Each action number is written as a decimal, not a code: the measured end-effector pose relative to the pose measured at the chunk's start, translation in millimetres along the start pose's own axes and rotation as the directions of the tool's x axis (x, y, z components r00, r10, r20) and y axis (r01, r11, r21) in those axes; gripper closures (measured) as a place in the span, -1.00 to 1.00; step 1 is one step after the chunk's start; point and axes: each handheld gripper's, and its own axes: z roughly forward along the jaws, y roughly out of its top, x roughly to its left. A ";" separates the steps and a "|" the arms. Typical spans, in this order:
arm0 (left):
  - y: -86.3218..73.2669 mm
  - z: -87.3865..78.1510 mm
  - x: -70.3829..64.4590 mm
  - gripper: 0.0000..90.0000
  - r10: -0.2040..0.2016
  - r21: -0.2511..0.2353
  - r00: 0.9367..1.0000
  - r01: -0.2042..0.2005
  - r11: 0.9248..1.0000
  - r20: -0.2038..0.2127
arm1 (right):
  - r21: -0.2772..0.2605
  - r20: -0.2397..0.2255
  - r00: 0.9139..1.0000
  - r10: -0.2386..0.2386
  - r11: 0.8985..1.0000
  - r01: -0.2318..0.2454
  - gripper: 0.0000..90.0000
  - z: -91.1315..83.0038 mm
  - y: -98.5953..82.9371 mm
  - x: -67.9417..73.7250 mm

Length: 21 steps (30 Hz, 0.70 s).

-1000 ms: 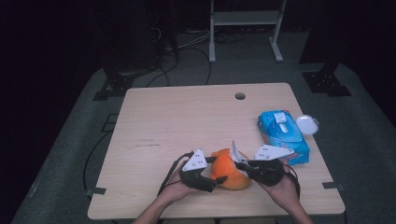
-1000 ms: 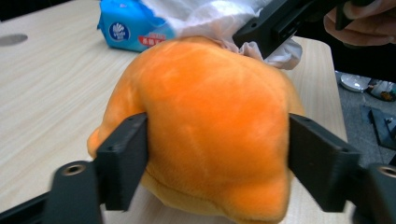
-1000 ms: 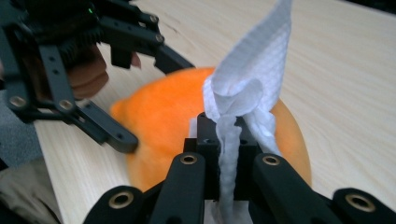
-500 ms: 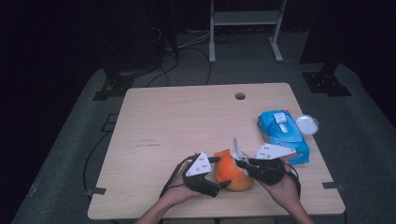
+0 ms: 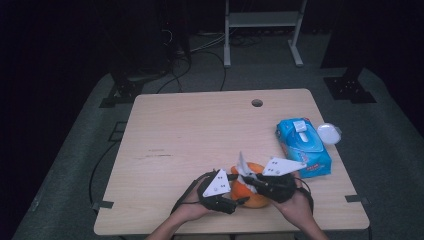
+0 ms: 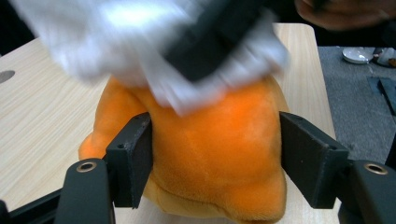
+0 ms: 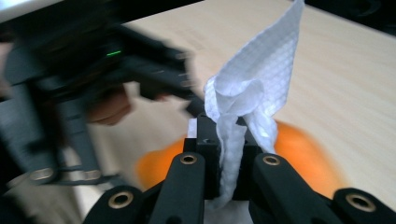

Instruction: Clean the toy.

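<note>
Only unreadable print on wipes pack (image 5: pixel 304 148)

A pale wooden table (image 5: pixel 200 130) is standing on grey floor (image 5: pixel 75 165), a round hole (image 5: pixel 257 103) showing near its far edge; an orange plush toy (image 5: pixel 252 197) is sitting near its front edge; a blue wipes pack (image 5: pixel 302 147) is lying at its right side.

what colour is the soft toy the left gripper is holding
Orange: the plush toy shows best in the left gripper view.
</note>
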 end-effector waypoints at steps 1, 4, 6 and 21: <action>-1.6 -0.1 2.1 -0.35 -0.010 0.004 1.000 0.010 1.000 0.004 | 0.013 0.055 0.998 0.001 1.000 -0.002 0.89 -5.5 -1.1 -8.4; -3.2 -0.5 6.0 -0.57 -0.041 0.000 0.999 0.041 0.999 0.008 | 0.030 0.094 0.996 0.010 0.999 -0.013 0.89 -9.1 -5.5 -16.7; -3.8 -0.9 11.3 -0.66 -0.109 -0.023 0.994 0.109 0.994 0.022 | 0.046 0.079 0.996 0.035 0.998 -0.038 0.89 -8.9 -12.2 -21.1; -5.3 -1.6 8.8 -0.44 -0.061 -0.005 0.997 0.061 0.998 0.043 | 0.043 0.025 1.000 -0.003 0.999 0.002 0.90 -2.7 -6.0 -5.2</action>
